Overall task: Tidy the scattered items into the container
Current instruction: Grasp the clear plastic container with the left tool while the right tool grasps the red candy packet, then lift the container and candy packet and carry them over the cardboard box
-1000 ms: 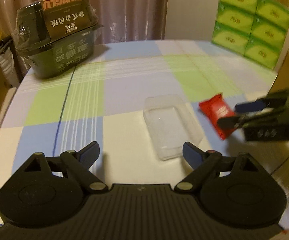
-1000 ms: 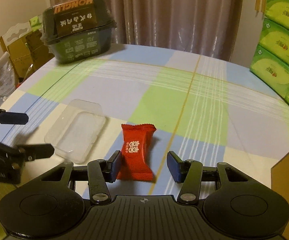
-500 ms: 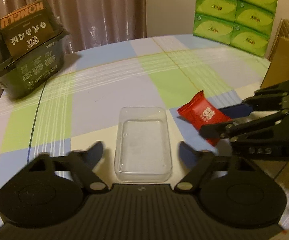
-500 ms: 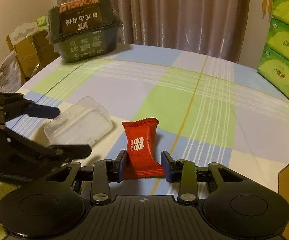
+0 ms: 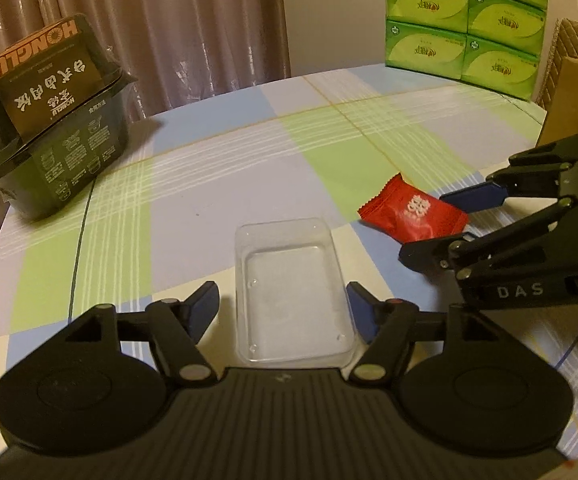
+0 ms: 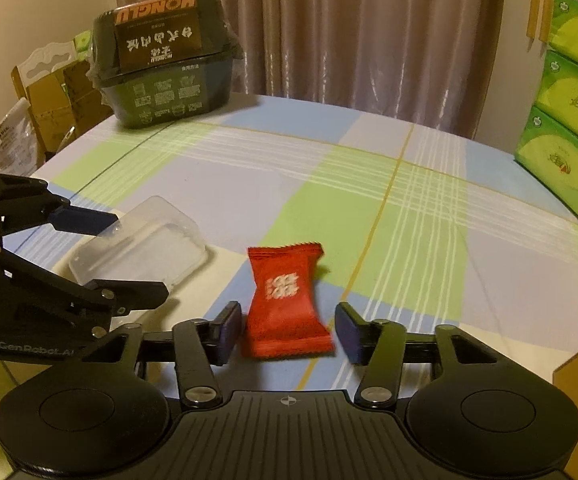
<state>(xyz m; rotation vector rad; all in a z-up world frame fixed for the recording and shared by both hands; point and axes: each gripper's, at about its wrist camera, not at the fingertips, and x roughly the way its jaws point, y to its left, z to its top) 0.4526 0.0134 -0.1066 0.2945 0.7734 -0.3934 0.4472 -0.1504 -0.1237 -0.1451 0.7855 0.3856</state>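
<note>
Two blue pads of my left gripper stand apart on either side of the clear plastic container, a small gap left on each side; it lies on the checked tablecloth. Just beside it lies the red candy packet.

From my right wrist, my right gripper is spread around the packet's near end, neither pad pressing it. Container sits to its left.
</note>
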